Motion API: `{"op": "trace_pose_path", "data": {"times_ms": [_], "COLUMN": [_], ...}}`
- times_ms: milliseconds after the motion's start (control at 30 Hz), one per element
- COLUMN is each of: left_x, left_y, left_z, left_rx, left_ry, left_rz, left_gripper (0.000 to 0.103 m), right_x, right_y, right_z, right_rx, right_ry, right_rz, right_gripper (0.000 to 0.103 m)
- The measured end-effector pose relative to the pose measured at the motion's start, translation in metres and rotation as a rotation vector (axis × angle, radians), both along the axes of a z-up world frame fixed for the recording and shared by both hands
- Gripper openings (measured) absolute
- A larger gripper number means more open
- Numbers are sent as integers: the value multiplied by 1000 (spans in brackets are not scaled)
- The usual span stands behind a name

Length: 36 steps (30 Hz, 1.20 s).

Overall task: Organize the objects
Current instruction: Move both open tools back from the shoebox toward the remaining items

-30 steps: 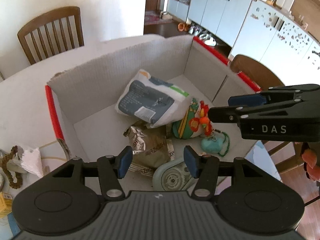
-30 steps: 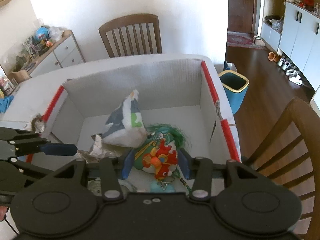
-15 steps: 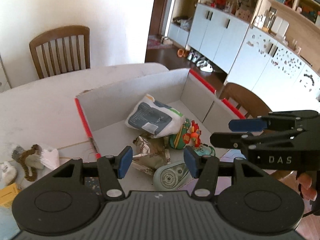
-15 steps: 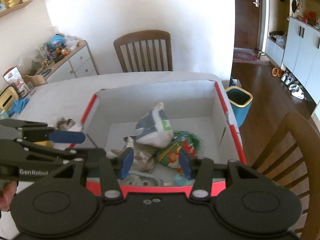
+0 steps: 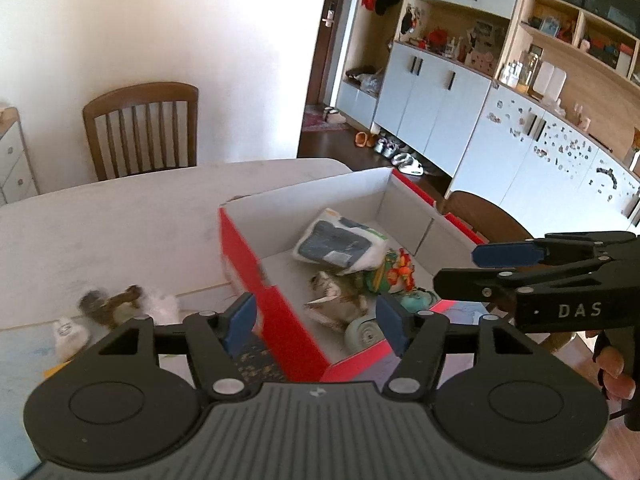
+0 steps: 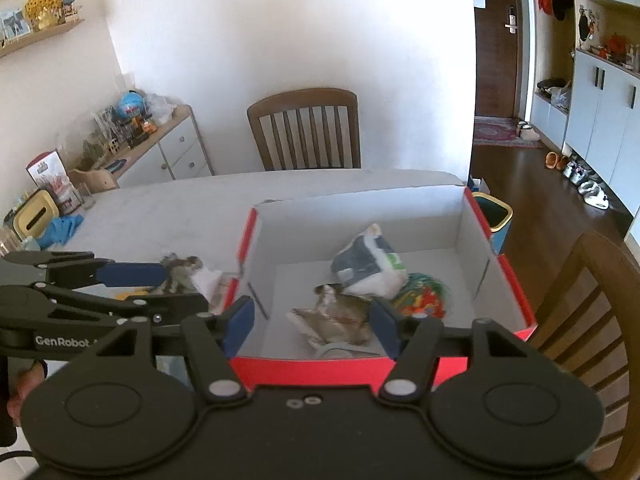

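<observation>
Red box [image 6: 372, 368] of packets on white table [image 5: 120, 224], wooden chair [image 6: 306, 130] behind; both tongs just widened, empty.

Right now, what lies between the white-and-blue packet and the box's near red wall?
A crumpled brownish foil bag, below the white-and-blue packet and short of the near red wall; the right wrist view shows it.

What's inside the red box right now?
Inside the red box: a white and grey bag, a crumpled foil packet, a colourful toy and a pale round thing. What lies under the pile is hidden.
</observation>
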State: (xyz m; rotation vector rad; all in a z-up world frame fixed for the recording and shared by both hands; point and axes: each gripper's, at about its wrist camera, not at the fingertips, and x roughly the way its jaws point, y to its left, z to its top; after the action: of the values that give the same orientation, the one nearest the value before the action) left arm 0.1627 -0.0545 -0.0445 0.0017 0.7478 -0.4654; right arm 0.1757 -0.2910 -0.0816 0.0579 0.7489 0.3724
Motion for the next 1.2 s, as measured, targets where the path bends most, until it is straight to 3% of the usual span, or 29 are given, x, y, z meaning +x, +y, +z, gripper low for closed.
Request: {"op": "trace_pose_path", "data": {"times_ms": [67,267,433,533,667,767,1200], "left_x": [-4,-14,-18,-18,-17,-15,16], "left_y": [16,58,93,112,138,152,206], "left_z": [1,1,-2,-7,-13,-19,-64], "left_rx": [-7,1,-19,-25,-36,-31,-51], "left_ry": [-4,-19,-22,-7,-9,-15,16], "left_rz": [11,54,79,89,93,84,102], "left_gripper": [70,83,84,91,92,103,103], "right_x": [-7,-20,-27,-29,-30,-27,21], "right_y": [12,47,76,92,113,128,188], "right_z": [1,2,-1,-3,-7,-12,-48], "right_rx": [-4,-9,-3,-2,-7,-11,-30], "right_ry": [-14,-21,-13,-10,0,18,83], "right_rz": [-6,-2,6,11,20,18,9], "right_gripper": [75,85,92,96,97,97,97]}}
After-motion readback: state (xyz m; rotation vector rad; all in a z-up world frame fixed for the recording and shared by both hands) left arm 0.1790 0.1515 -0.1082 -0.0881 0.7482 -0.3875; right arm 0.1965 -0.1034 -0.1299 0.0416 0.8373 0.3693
